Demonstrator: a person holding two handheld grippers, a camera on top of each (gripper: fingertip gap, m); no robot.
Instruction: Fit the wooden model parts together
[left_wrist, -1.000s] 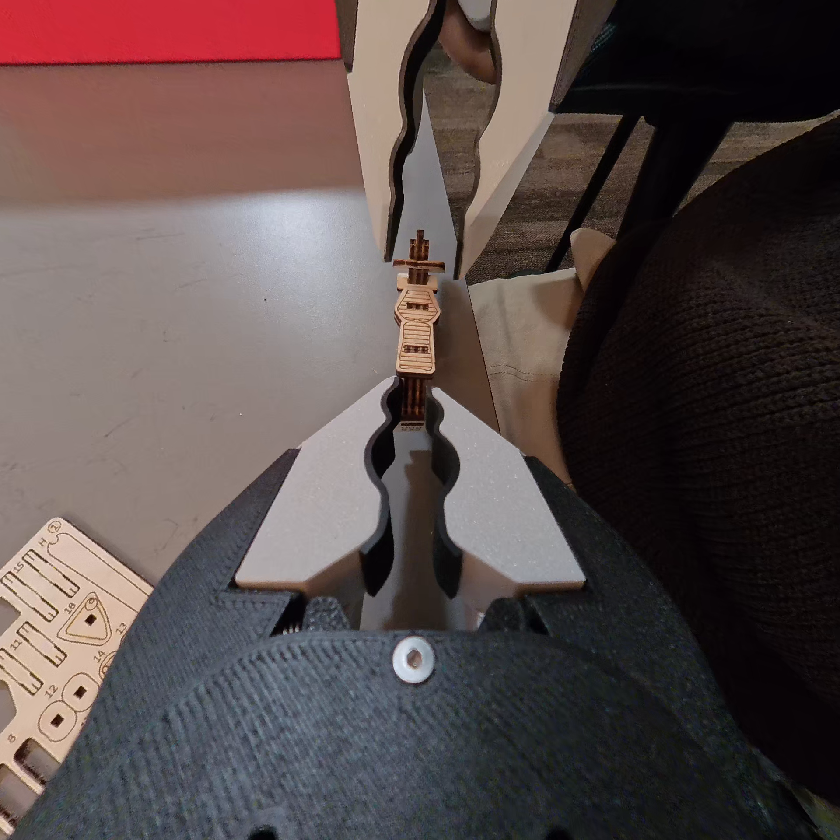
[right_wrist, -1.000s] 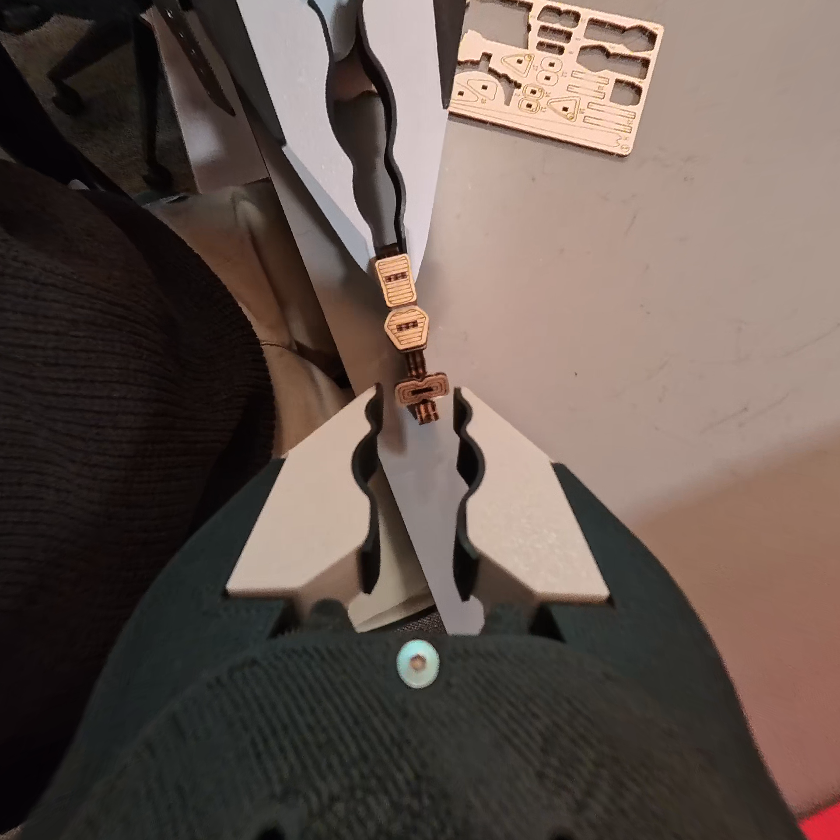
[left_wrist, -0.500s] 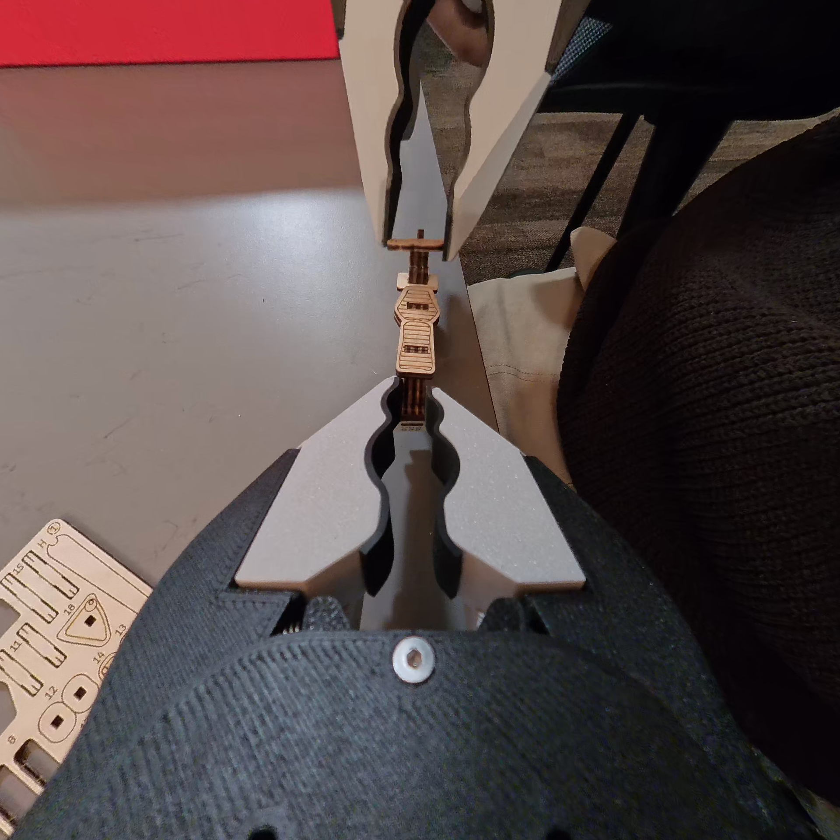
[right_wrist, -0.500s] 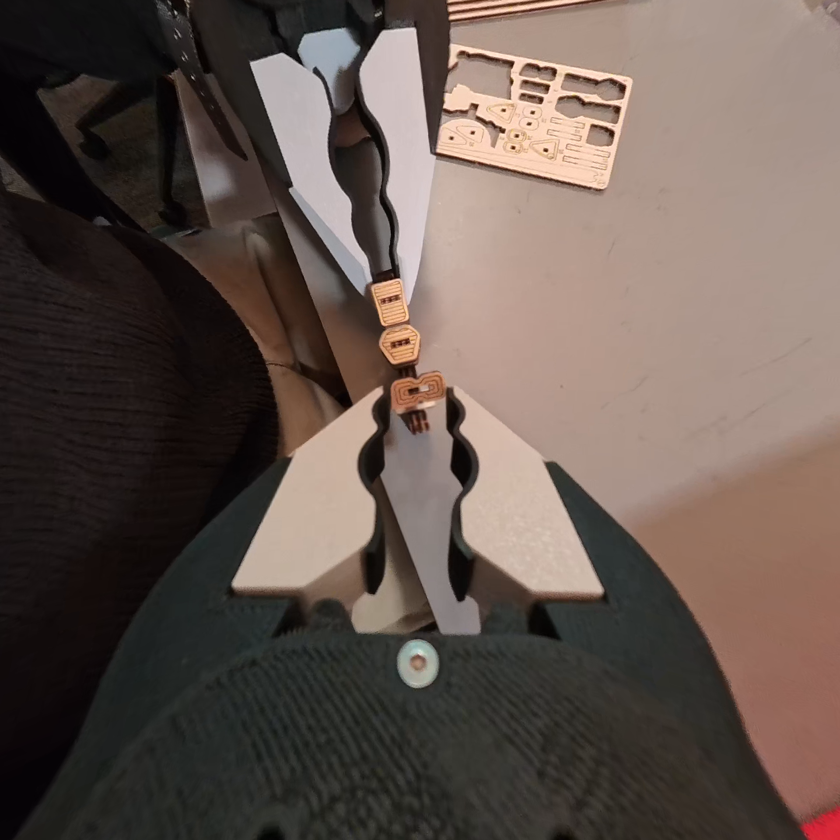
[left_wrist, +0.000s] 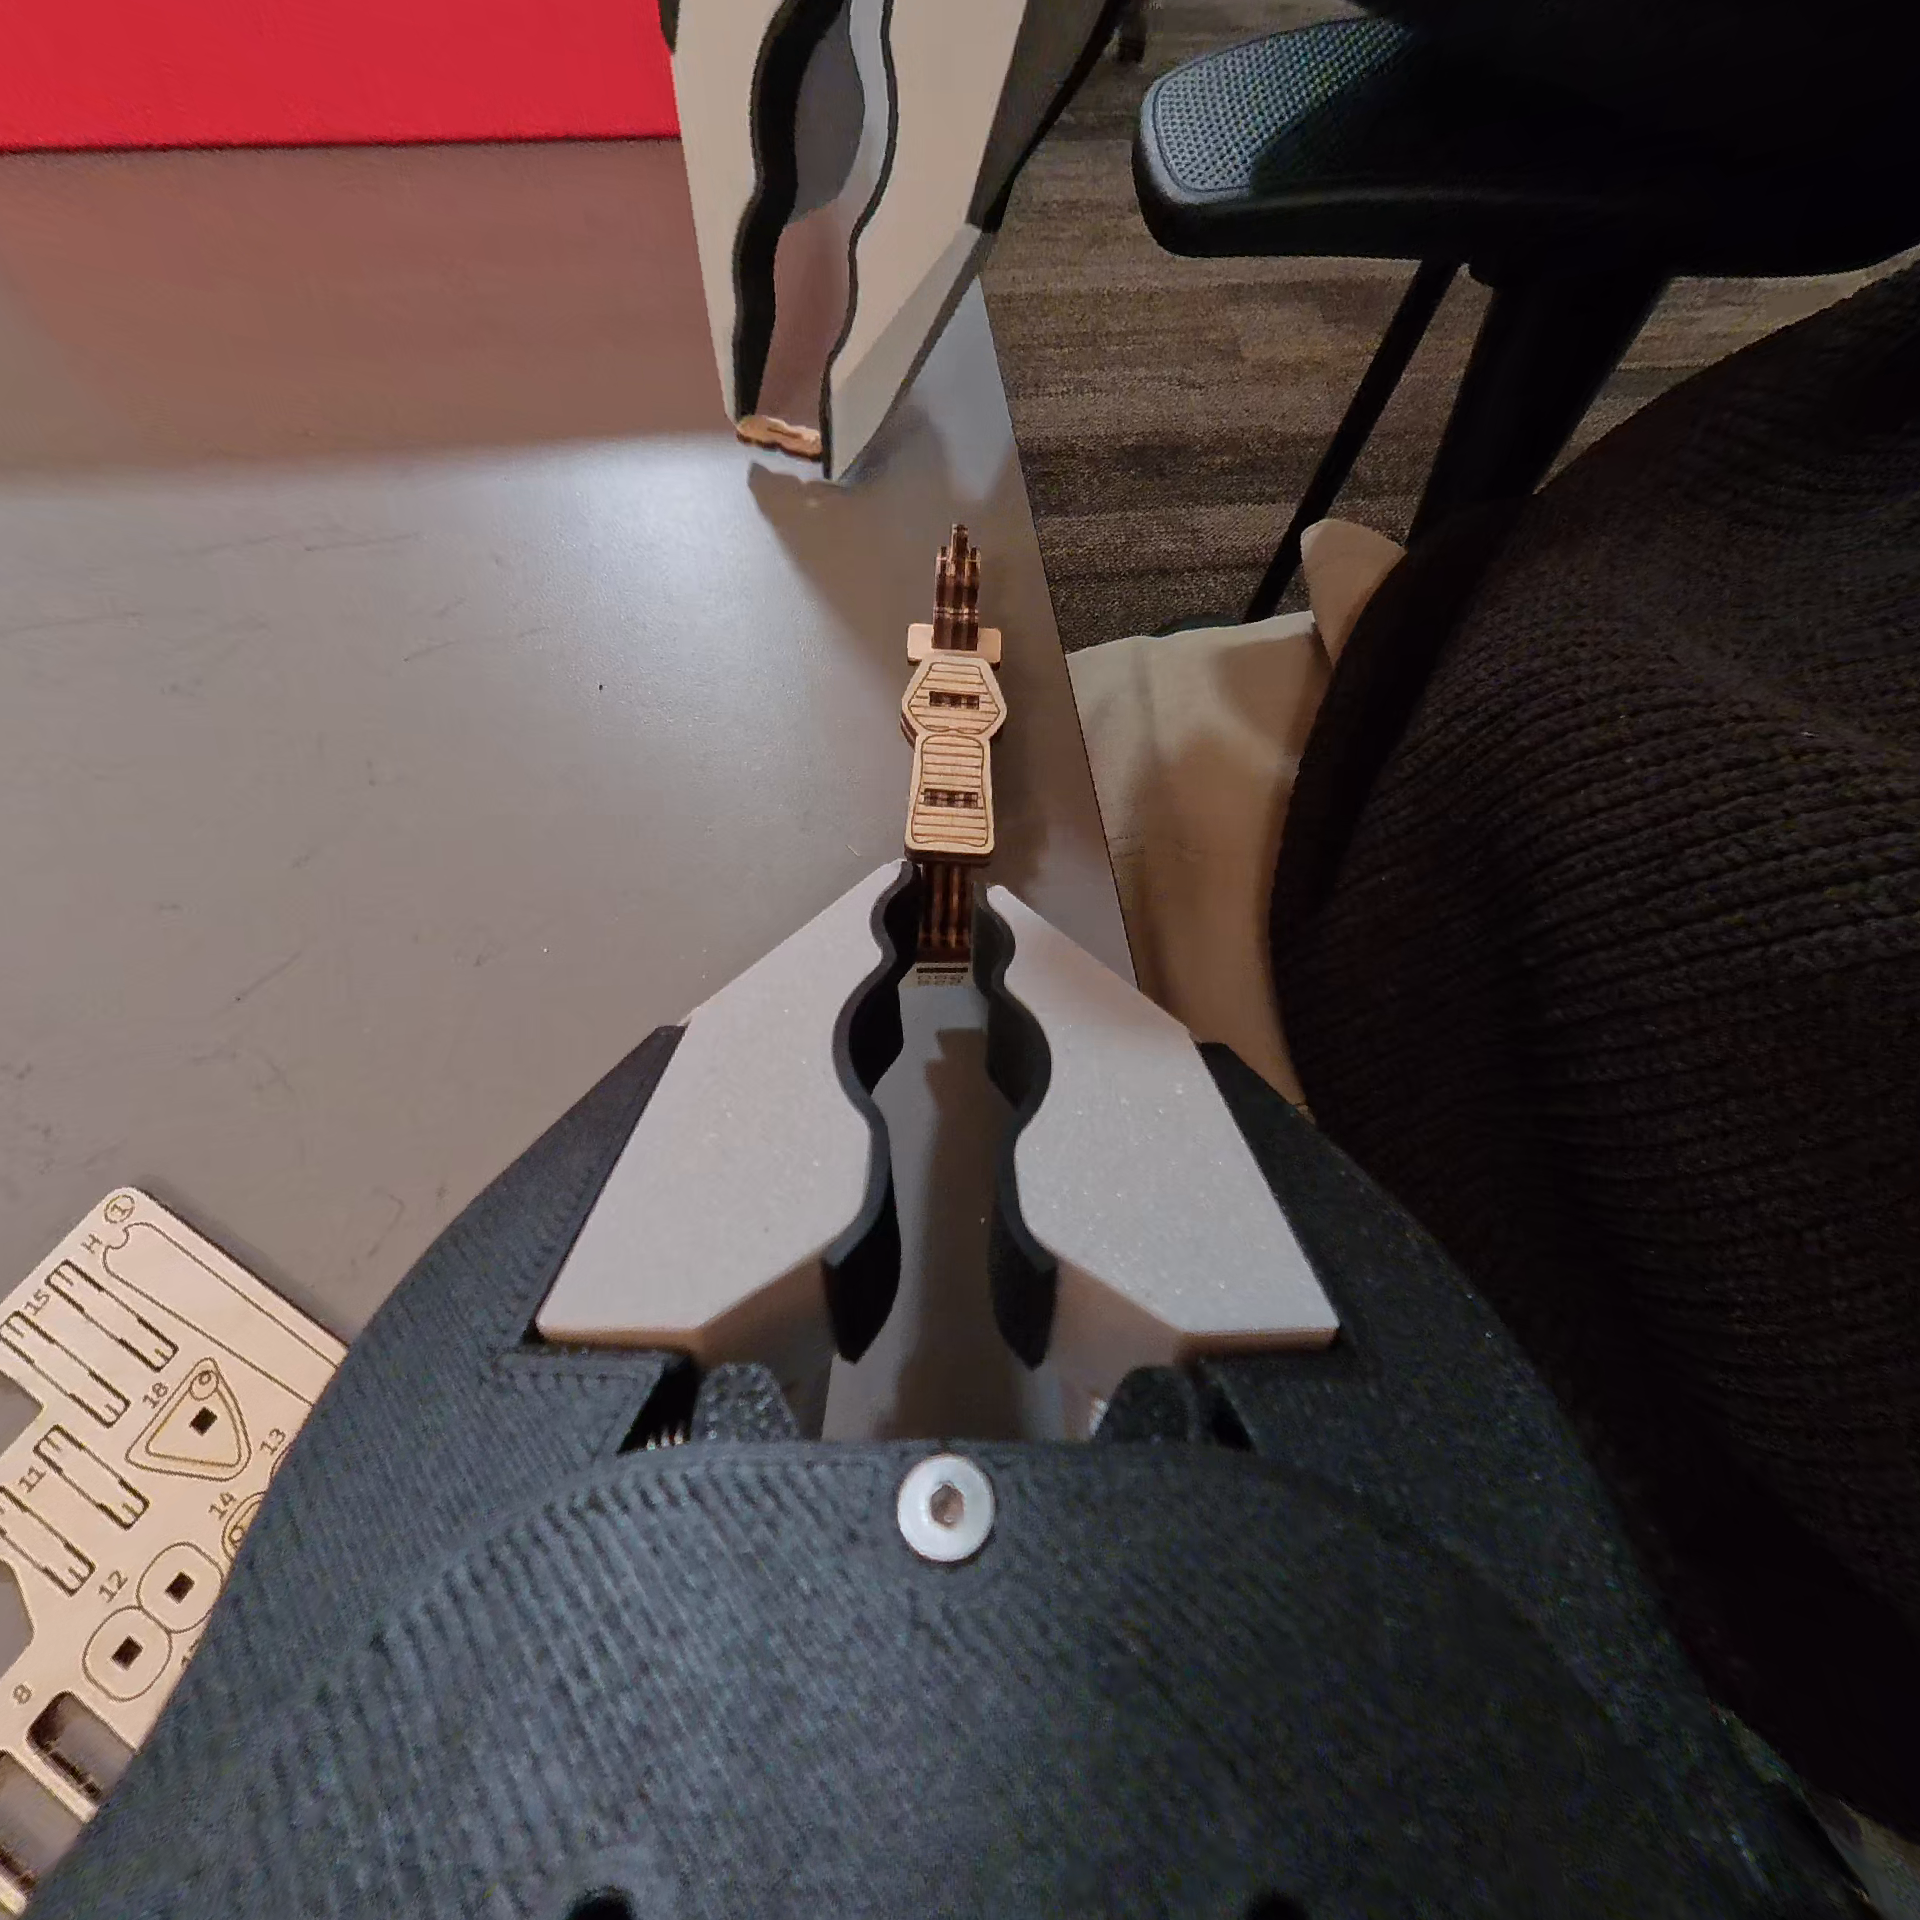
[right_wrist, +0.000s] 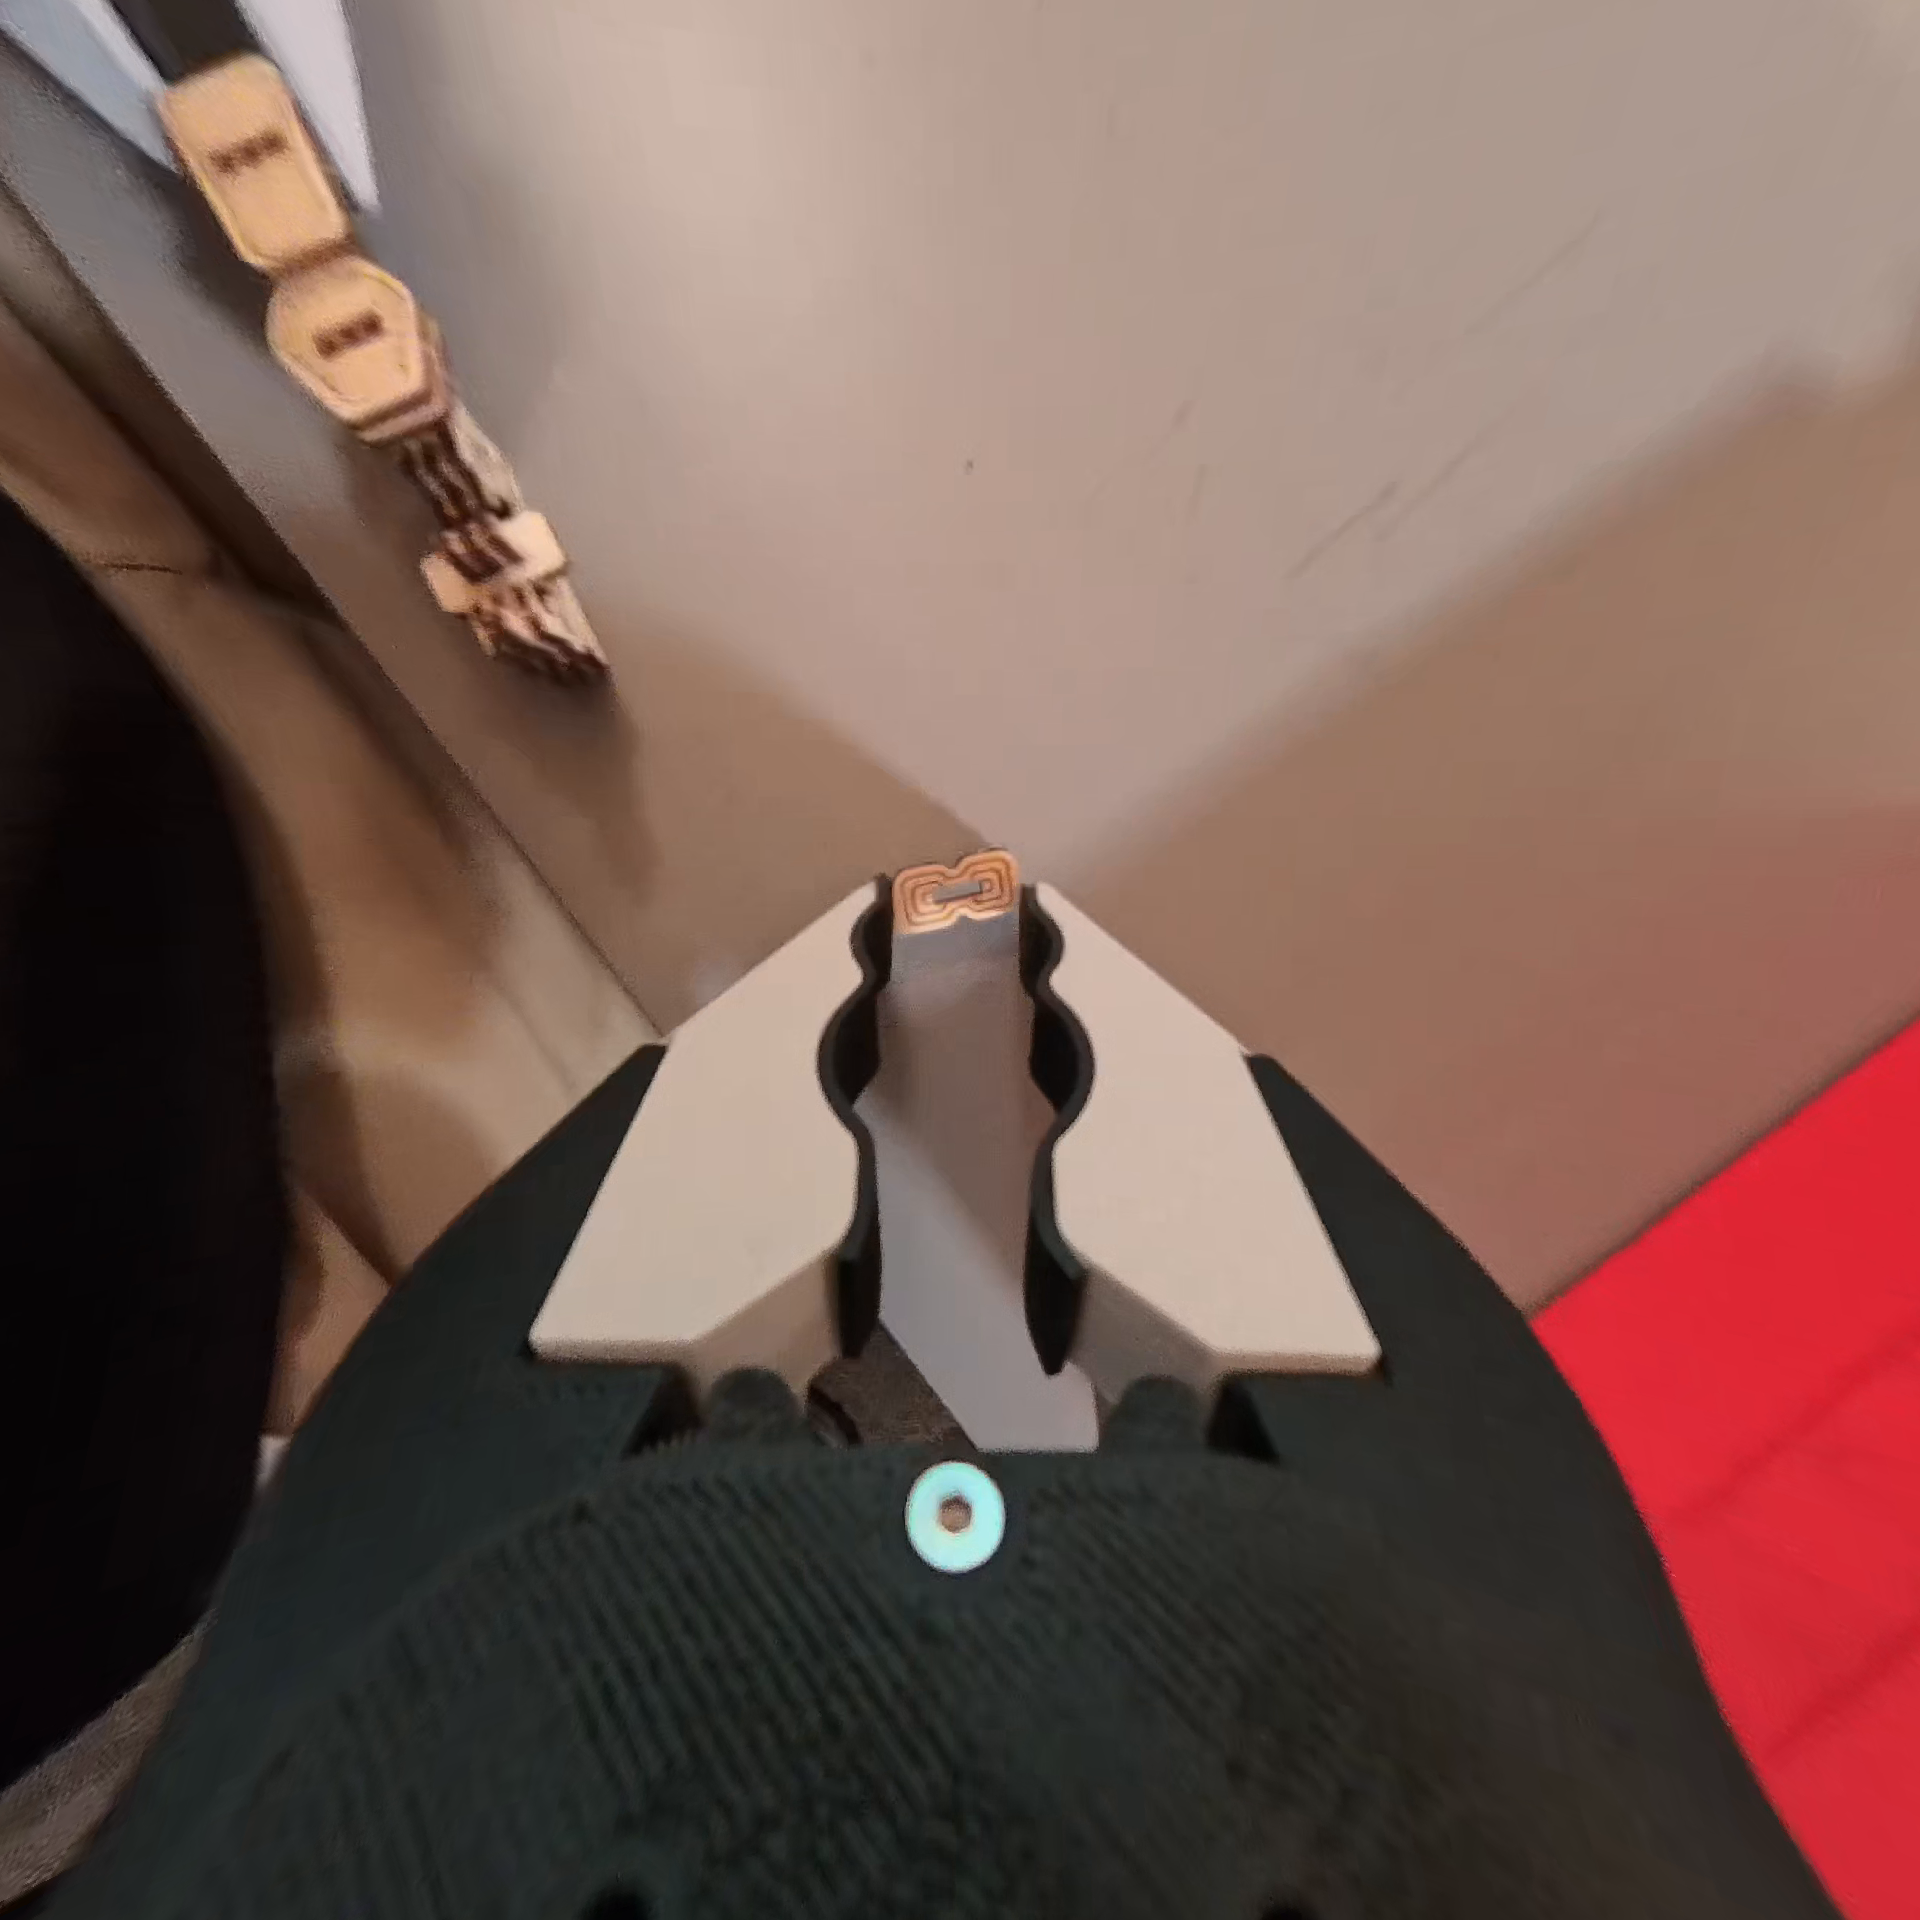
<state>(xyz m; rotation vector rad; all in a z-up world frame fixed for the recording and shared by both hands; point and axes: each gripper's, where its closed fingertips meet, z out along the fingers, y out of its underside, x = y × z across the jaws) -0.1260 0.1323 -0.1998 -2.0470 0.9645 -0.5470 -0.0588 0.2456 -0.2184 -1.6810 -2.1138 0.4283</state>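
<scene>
My left gripper (left_wrist: 945, 896) is shut on the near end of the wooden model (left_wrist: 948, 748), a thin stack of dark slats with two engraved plates and a small cross piece on top. It holds the model level, just above the table's right edge. My right gripper (right_wrist: 956, 888) is shut on a small figure-eight wooden plate (right_wrist: 956, 896). In the left wrist view the right gripper (left_wrist: 784, 442) hangs beyond and left of the model's far tip, apart from it, with the plate (left_wrist: 777, 433) at its tips. The model (right_wrist: 384, 364) shows blurred at the upper left of the right wrist view.
A wooden parts sheet (left_wrist: 114, 1392) lies on the grey table (left_wrist: 364, 779) at the near left. A red mat (left_wrist: 312, 62) covers the far table end. A black chair (left_wrist: 1351, 156) and a person's dark knitted garment (left_wrist: 1610, 935) are right of the table edge. The left gripper's tips are roughly 15 cm from the right gripper's.
The right gripper held the small plate at the model's far tip; it has now drawn away with the plate, out over the table. The left gripper and model stay put.
</scene>
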